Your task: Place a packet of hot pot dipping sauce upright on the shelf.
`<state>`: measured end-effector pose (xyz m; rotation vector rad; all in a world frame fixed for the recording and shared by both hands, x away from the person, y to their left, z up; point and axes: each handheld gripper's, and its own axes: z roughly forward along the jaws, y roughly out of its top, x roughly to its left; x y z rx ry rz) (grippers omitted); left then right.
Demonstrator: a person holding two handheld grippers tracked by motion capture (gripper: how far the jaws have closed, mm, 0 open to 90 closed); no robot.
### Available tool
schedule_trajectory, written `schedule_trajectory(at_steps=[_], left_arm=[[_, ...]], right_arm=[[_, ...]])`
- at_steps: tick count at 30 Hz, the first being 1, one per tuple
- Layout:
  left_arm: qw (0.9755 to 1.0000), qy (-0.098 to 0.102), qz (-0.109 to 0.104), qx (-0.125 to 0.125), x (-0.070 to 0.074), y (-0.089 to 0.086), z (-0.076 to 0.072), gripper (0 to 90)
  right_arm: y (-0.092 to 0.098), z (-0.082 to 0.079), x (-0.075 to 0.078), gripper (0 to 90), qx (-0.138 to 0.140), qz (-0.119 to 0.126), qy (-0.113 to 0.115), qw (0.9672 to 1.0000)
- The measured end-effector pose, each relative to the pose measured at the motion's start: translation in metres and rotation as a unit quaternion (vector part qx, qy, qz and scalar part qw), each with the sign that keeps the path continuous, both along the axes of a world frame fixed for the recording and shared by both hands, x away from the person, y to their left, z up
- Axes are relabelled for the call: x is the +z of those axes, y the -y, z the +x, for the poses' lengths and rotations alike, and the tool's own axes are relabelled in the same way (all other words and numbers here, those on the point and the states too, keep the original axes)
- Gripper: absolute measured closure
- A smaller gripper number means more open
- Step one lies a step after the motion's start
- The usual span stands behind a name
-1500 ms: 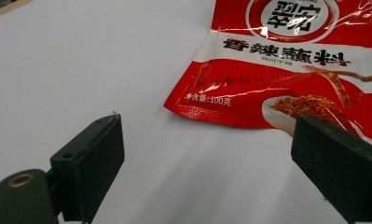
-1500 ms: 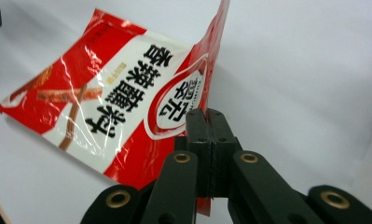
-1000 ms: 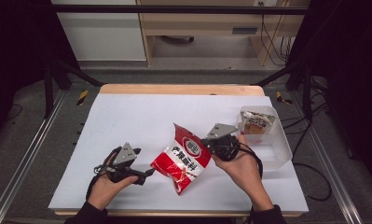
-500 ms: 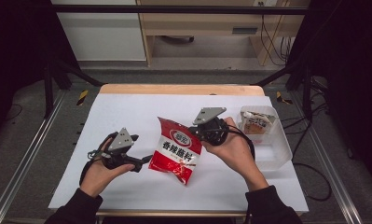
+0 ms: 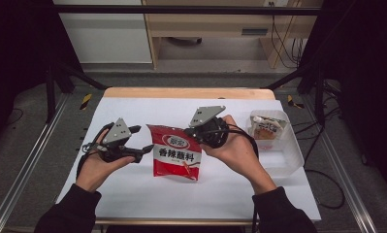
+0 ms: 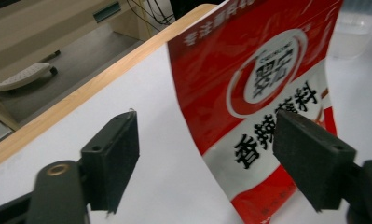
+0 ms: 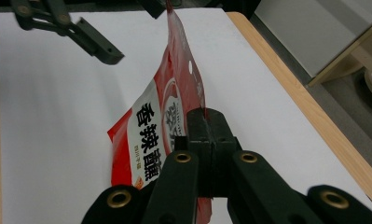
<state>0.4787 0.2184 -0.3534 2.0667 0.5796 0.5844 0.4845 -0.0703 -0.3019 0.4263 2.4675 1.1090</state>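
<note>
**Red seasoning pouch held above the worktop by the right gripper**

Left side: the left gripper [image 5: 135,145] is carried in the person's left hand [image 5: 98,162] above the white worktop [image 5: 147,204]. Its jaws are spread and have just been closing. In the left gripper view the left edge of the pouch stands between the two pads without touching either; one pad [image 6: 113,156] is well clear of the edge, the other sits in front of the printed face.

Centre: the red pouch [image 5: 175,156] hangs upright, its lower edge close above the worktop. The face carries a round white emblem in the upper red field and a white band printed with the black characters 香辣蘸料. A line of small pale characters runs along the top edge in the left gripper view; it cannot be read fully. A round hang hole is visible near the top edge in the right gripper view.

Right of centre: the right gripper [image 5: 191,132], held in the right hand [image 5: 234,150], has its jaws pressed together on the pouch's upper right corner.

Far right: a clear plastic container [image 5: 290,162] rests on the worktop, well apart from the pouch. A small packet [image 5: 267,128] with orange and white print lies inside it; its writing is too small to read
</note>
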Motion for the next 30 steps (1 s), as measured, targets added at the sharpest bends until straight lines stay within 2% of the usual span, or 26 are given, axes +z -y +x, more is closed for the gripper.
schedule_trajectory(at_steps=[2, 8, 11, 14, 16, 19, 20, 25, 27, 30], left_arm=[[1.0000, -0.004, -0.005, -0.006, 0.001, 0.001, 0.003, 26.8], [0.9997, -0.001, -0.004, -0.025, 0.005, 0.007, 0.009, 36.0], [0.9993, -0.014, -0.003, -0.036, 0.006, 0.011, 0.012, 44.2], [0.9977, -0.040, -0.006, -0.055, 0.009, 0.013, 0.012, 59.7], [0.9972, -0.045, 0.001, -0.059, 0.011, 0.014, 0.010, 70.1], [0.9949, -0.054, 0.002, -0.085, 0.015, 0.016, 0.006, 89.2], [0.9947, -0.048, 0.010, -0.090, 0.016, 0.018, 0.004, 89.6], [0.9933, -0.045, 0.015, -0.106, 0.019, 0.025, -0.001, 90.0], [0.9925, -0.043, 0.022, -0.112, 0.020, 0.027, -0.002, 90.0], [0.9919, -0.039, 0.029, -0.117, 0.021, 0.028, -0.003, 90.0]], right_arm=[[-0.002, -0.001, 0.004, 90.0, 0.006, 0.003, -0.002, 1.0000], [-0.006, -0.003, 0.010, 90.0, 0.026, -0.004, -0.002, 0.9996], [-0.007, -0.004, 0.012, 90.0, 0.033, -0.002, -0.004, 0.9994], [-0.005, -0.005, 0.012, 90.0, 0.037, -0.006, -0.005, 0.9993], [-0.004, -0.006, 0.012, 90.0, 0.036, -0.010, -0.008, 0.9993], [0.001, -0.005, 0.013, 90.0, 0.034, -0.015, -0.014, 0.9992], [0.003, -0.006, 0.013, 90.0, 0.034, -0.015, -0.016, 0.9992], [0.013, -0.006, 0.013, 88.9, 0.030, -0.022, -0.023, 0.9990], [0.015, -0.006, 0.011, 85.3, 0.033, -0.035, -0.027, 0.9985], [0.015, -0.005, 0.009, 75.1, 0.037, -0.046, -0.029, 0.9978]])
